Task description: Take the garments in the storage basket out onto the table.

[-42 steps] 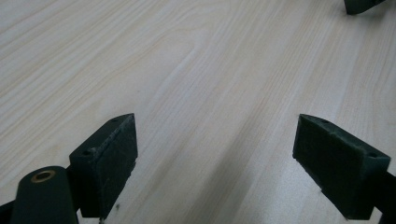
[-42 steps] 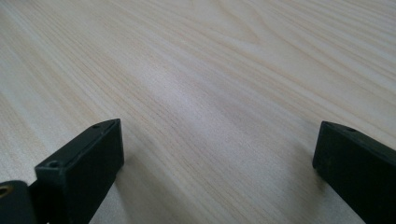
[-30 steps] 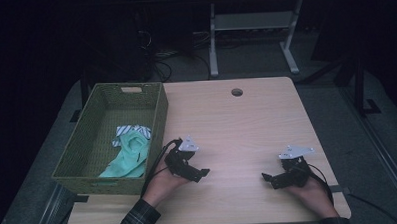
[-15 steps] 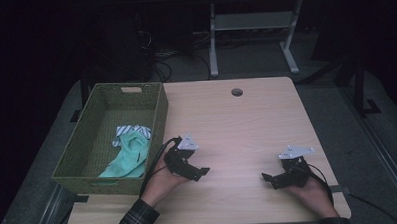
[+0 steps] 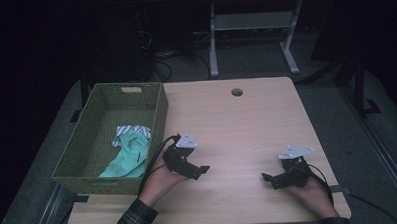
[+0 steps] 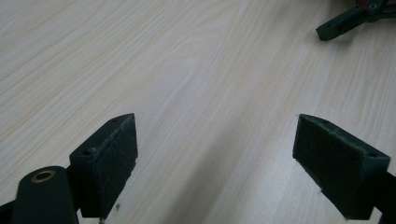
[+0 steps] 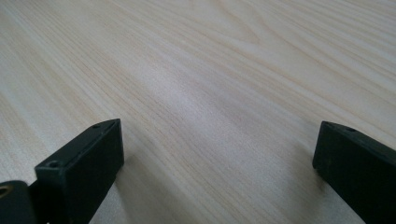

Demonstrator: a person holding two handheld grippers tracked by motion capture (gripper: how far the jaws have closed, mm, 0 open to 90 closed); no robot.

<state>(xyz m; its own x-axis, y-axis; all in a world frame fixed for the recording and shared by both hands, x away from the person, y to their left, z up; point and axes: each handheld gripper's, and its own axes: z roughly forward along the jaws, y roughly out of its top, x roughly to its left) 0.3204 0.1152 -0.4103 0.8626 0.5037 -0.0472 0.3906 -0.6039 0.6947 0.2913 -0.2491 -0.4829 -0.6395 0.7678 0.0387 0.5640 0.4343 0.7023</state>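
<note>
My left gripper (image 5: pixel 198 171) rests low over the light wooden table (image 5: pixel 247 125), just right of a green woven basket (image 5: pixel 159 123), and is held by a hand in a plaid sleeve. In the left gripper view its jaws (image 6: pixel 219 154) stand wide open over bare wood. My right gripper (image 5: pixel 269 179) sits near the front right of the table, pointing left. Its jaws (image 7: pixel 215 158) are also open, with nothing between them. A jaw of the right gripper (image 6: pixel 345 21) shows far off in the left gripper view.
Inside the basket lie a teal cloth (image 5: pixel 130 157) and a striped cloth (image 5: pixel 132 130). A round cable hole (image 5: pixel 237 92) sits near the table's far edge. Beyond the table stand a dark floor and the legs of another desk (image 5: pixel 213 51).
</note>
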